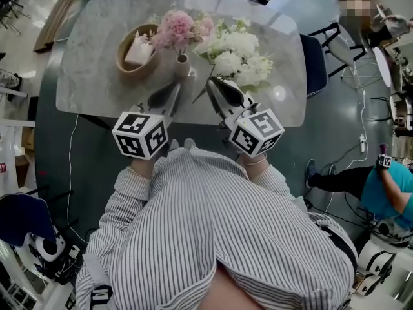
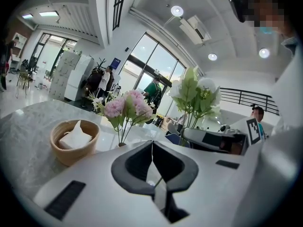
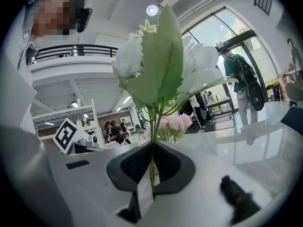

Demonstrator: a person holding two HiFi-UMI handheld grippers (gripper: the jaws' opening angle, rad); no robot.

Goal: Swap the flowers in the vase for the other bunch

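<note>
Pink flowers stand upright in a small pale vase on the marble table. My left gripper is just in front of the vase, jaws shut with nothing between them. In the left gripper view its tips hide the vase, and the pink flowers rise right behind them. My right gripper is shut on the green stems of the white flower bunch, held beside the vase on its right. In the right gripper view the white bunch stands up out of the closed jaws.
A tan bowl holding a white tissue sits left of the vase, also in the left gripper view. A dark chair stands at the table's right edge. A seated person in teal is at the far right.
</note>
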